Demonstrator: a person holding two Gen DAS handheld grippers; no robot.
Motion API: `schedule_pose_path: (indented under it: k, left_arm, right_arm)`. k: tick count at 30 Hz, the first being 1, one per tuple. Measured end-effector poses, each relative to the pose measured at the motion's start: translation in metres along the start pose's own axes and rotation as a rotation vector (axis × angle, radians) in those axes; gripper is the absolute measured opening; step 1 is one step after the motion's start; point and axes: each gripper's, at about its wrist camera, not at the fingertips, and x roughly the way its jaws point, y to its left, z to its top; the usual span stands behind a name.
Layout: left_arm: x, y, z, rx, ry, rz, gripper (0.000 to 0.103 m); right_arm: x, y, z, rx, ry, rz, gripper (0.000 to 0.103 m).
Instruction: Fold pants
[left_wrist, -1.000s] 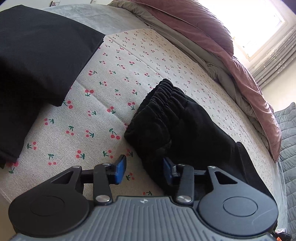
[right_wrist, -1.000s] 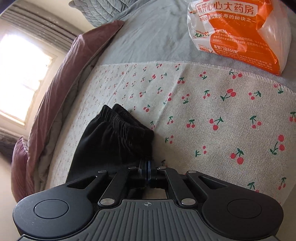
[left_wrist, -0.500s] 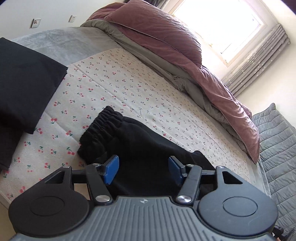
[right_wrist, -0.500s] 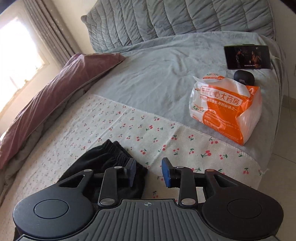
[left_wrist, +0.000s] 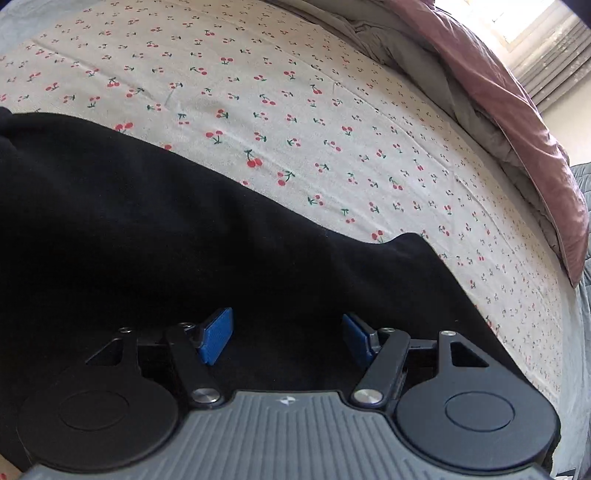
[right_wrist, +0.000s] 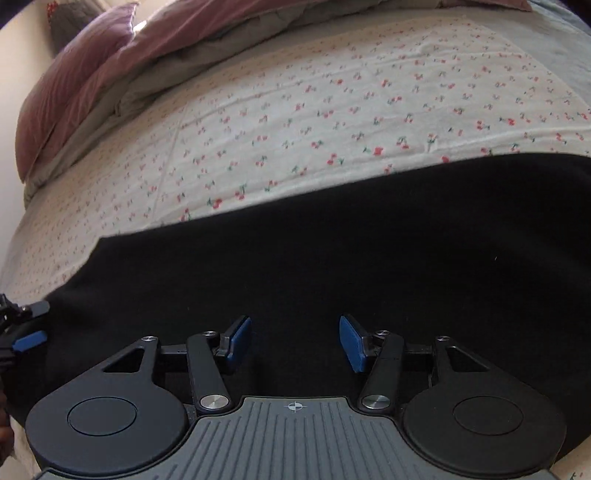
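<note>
Both grippers were down low over the black pants (left_wrist: 184, 236), and the fabric filled the near half of each wrist view. The left gripper (left_wrist: 287, 339) had its two blue pads (left_wrist: 216, 334) spread wide apart, nothing between them, only dark cloth beneath. Whether the pads actually touched the fabric could not be told from here.

Same story on the other side: the right gripper (right_wrist: 295, 341) was spread wide too, its blue pads (right_wrist: 238, 338) well apart and hovering over, or resting on, the black pants (right_wrist: 332, 258). No pinch on anything.

The pants lay flat on the cherry-print sheet (left_wrist: 295, 110), stretched as a broad dark band across the near edge of the bed. In the left wrist view their far edge ran diagonally from upper left down to the right, ending in a small raised corner (left_wrist: 410, 240) on the right. In the right wrist view the far edge ran from the right side down toward the left, with the cherry-print sheet (right_wrist: 332, 110) open beyond it.

Further back, a mauve duvet (left_wrist: 517, 122) with a grey underside was bunched along the far side of the bed, and a curtain (left_wrist: 554, 62) hung at the far right with bright window light next to it. The right wrist view caught the same mauve duvet (right_wrist: 92, 70) at its far left. At that view's left edge the tip of the left gripper (right_wrist: 27, 325) peeked in, one blue pad showing, just beside the left end of the pants.
</note>
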Motion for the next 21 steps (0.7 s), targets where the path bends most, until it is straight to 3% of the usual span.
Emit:
schedule_pose_path:
  k: [2, 4, 8, 13, 16, 18, 21]
  left_arm:
    - [-0.007, -0.012, -0.008, 0.124, -0.013, 0.036, 0.066]
    - [-0.012, -0.018, -0.008, 0.154, -0.011, 0.033, 0.066]
    - [-0.002, -0.003, 0.007, 0.002, 0.012, -0.026, 0.066]
    - [-0.008, 0.017, 0.012, -0.102, 0.015, -0.082, 0.06]
    - [-0.013, 0.044, 0.019, -0.247, -0.005, -0.167, 0.059]
    - [-0.014, 0.056, 0.024, -0.33, -0.002, -0.218, 0.058]
    - [-0.014, 0.053, 0.028, -0.323, 0.009, -0.218, 0.058]
  right_arm:
    - [-0.005, 0.024, -0.008, -0.2, -0.052, -0.084, 0.053]
    - [-0.017, 0.037, -0.006, -0.282, -0.132, -0.105, 0.054]
    - [-0.019, 0.056, 0.041, -0.186, -0.135, 0.146, 0.053]
    - [0.028, 0.136, 0.095, -0.316, -0.066, 0.326, 0.053]
    - [0.069, 0.16, 0.106, -0.251, -0.026, 0.426, 0.053]
    - [0.09, 0.169, 0.095, -0.286, -0.005, 0.436, 0.053]
    - [0.094, 0.177, 0.076, -0.437, -0.041, 0.374, 0.053]
